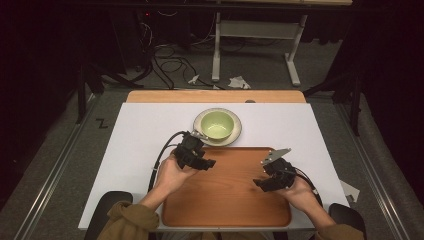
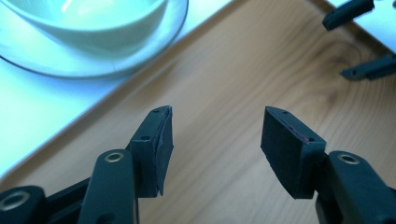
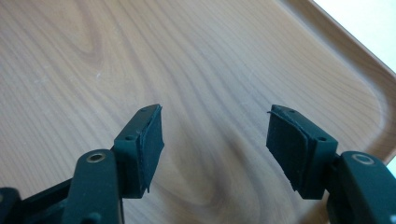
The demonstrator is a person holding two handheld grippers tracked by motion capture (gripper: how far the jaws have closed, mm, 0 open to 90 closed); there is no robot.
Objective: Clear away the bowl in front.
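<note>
Work in hand: a green bowl (image 1: 218, 123) on a plate (image 1: 237, 134) is stood just beyond the far edge of a wooden tray (image 1: 226, 197); moving it onto the tray is judged to be the aim.
Left gripper (image 1: 207, 163): it is held over the far left part of the tray, near the plate; the jaws are spread apart and nothing is held between them.
Left gripper view: the bare wood of the tray is seen between the pads (image 2: 286, 148), and the bowl (image 2: 93, 21) with its plate (image 2: 154, 49) is seen at the upper left, on the white table.
Right gripper (image 1: 260, 182): it is held over the right part of the tray, well apart from the bowl; the jaws are parted and nothing is gripped.
Right gripper view: bare wood grain (image 3: 196, 70) is seen between the jaws, and the rounded corner of the tray at the right.
Place of the bowl: on the plate, on the white table (image 1: 145, 130), beside the tray and not on it.
Done: nothing can be judged as finished; the tray is bare.
Left to do: reaching the plate, closing on its rim, lifting and setting it down on the tray.
Nearest tool: the left gripper is judged to be the better placed.
</note>
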